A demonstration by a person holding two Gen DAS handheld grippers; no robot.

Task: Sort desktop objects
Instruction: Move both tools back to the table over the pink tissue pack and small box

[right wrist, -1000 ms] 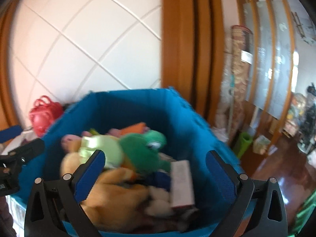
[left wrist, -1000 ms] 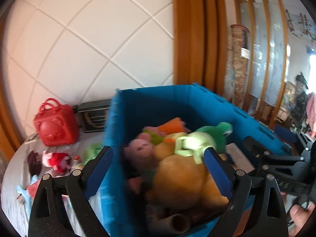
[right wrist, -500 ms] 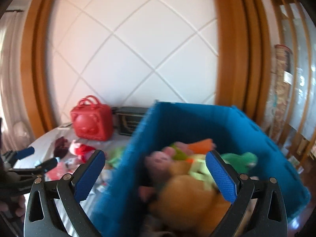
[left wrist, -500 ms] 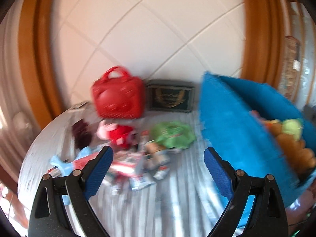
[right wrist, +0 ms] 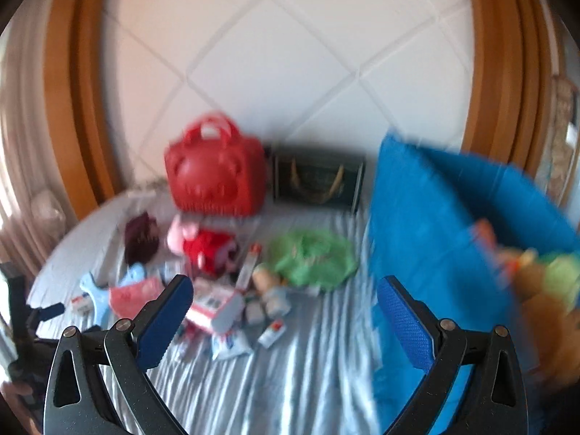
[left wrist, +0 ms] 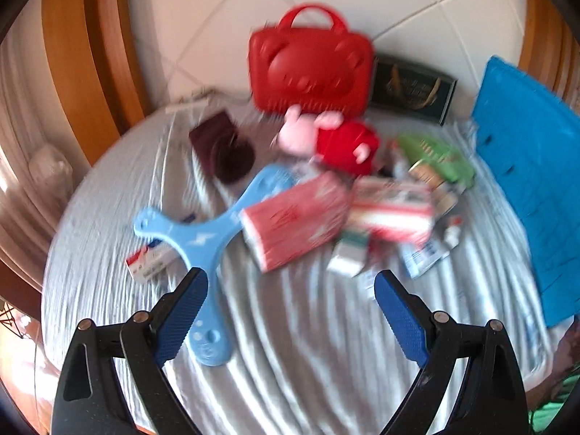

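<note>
**Toys and boxes in a heap on the round table**

The toys and boxes lie in a heap in the middle of the table (left wrist: 290, 344), on a pale cloth with stripes. A red bag (left wrist: 310, 72) stands at the back by the wall, with a dark box (left wrist: 411, 88) just beside it. A pink and red soft toy (left wrist: 326, 141) lies in front of the bag. A dark red pouch (left wrist: 223, 150) lies to its left. A green packet (left wrist: 440, 157) lies near the blue bin (left wrist: 533, 195), which stands at the right edge and holds soft toys (right wrist: 543, 290).

A light blue plastic toy (left wrist: 203, 239) with three arms lies flat. One long arm points toward the left gripper (left wrist: 290, 301). A red and white box (left wrist: 295, 219) lies tilted beside it, its long side pointing toward the green packet.

The left gripper is wide open above the cloth and holds nothing. The right gripper (right wrist: 284, 302) is wide open too, with nothing in it. Both pictures are blurry.
</note>
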